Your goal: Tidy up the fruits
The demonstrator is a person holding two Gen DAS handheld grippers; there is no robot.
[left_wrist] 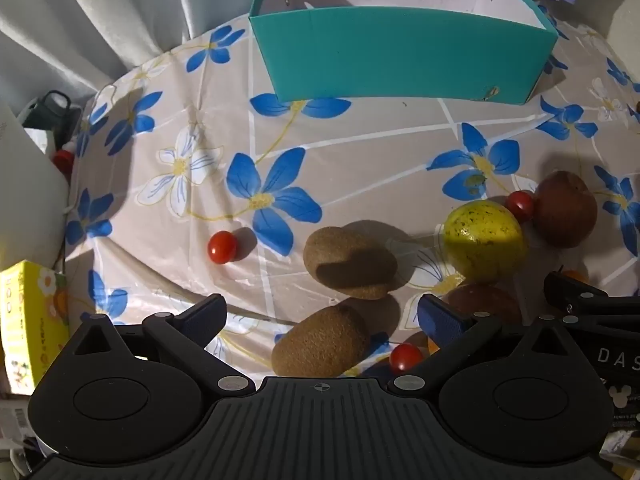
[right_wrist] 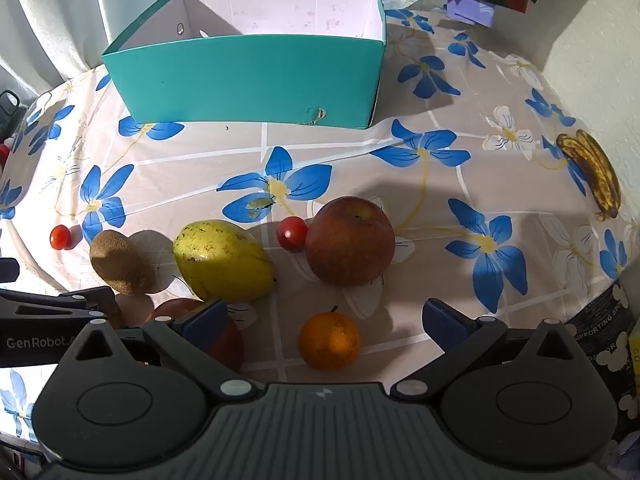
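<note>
Fruits lie on a flowered tablecloth (left_wrist: 360, 160) in front of an empty teal box (left_wrist: 404, 56), which also shows in the right wrist view (right_wrist: 248, 80). My left gripper (left_wrist: 320, 316) is open, a kiwi (left_wrist: 320, 346) between its fingers, a second kiwi (left_wrist: 348, 262) just beyond. A yellow mango (left_wrist: 484, 240), a red apple (left_wrist: 564, 214) and cherry tomatoes (left_wrist: 222, 247) lie around. My right gripper (right_wrist: 324, 320) is open over a small orange (right_wrist: 329, 346). Ahead are the apple (right_wrist: 350, 240), mango (right_wrist: 222, 260), a tomato (right_wrist: 292, 233) and a kiwi (right_wrist: 118, 262).
A spotted banana (right_wrist: 596, 176) lies at the table's right edge by the wall. Another dark red fruit (right_wrist: 224, 336) sits under my right gripper's left finger. A yellow carton (left_wrist: 28, 320) stands left of the table. Curtains hang behind the box.
</note>
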